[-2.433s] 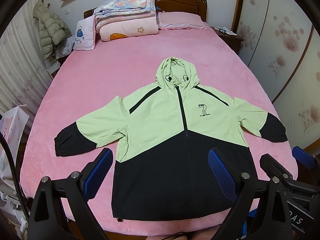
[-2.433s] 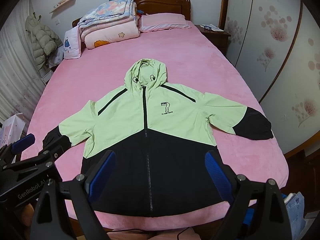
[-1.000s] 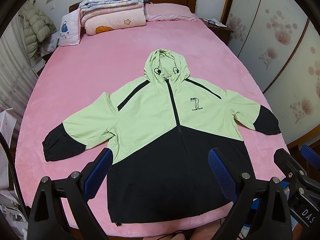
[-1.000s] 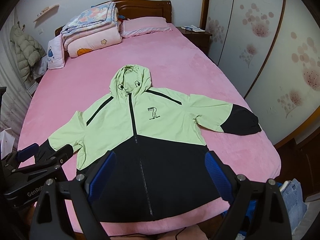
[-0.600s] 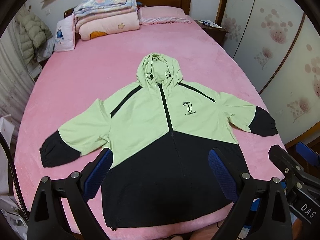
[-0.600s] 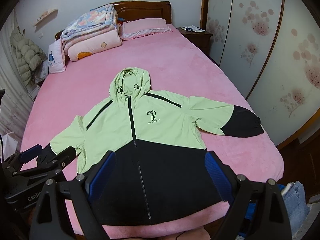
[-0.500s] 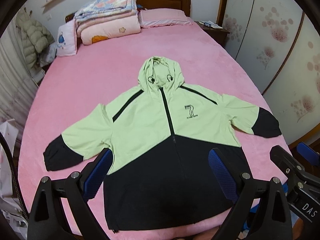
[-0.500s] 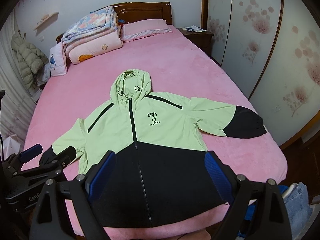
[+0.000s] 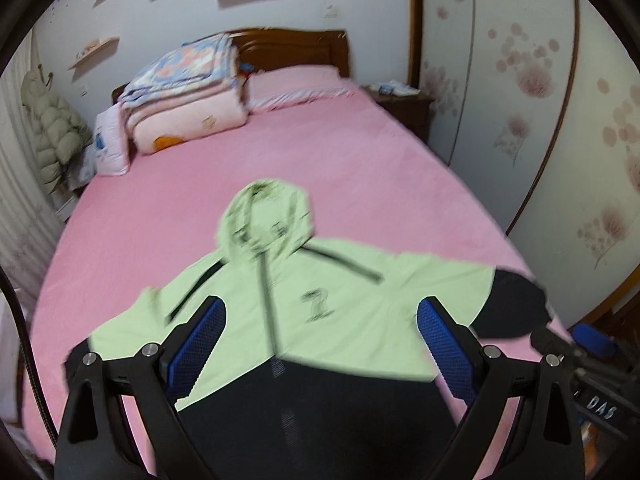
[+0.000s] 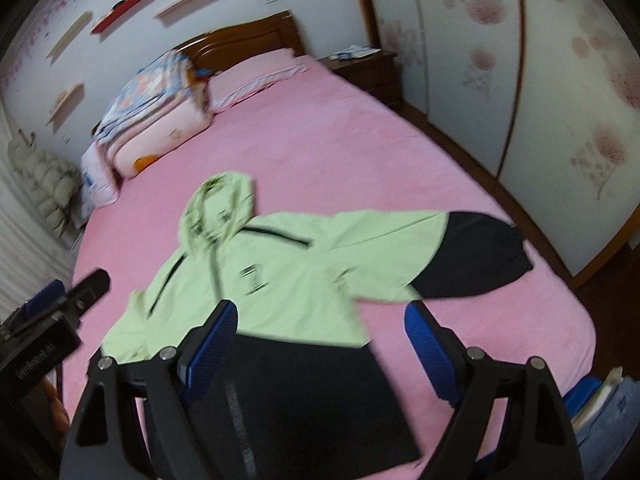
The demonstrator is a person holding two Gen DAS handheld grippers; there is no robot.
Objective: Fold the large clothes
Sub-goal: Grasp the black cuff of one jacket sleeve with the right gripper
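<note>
Left wrist view: left hand-held gripper (image 9: pixel 318 344) is hovering over the jacket (image 9: pixel 340 320), jaws standing wide, nothing between the pads. Jacket is lying flat, front up, on the pink bed (image 9: pixel 280 160), hood toward the headboard.

Right wrist view: right hand-held gripper (image 10: pixel 318 350) is hanging above the jacket (image 10: pixel 280 280) hem, jaws wide but just closing slightly, gripping nothing. Frame is blurring.
</note>
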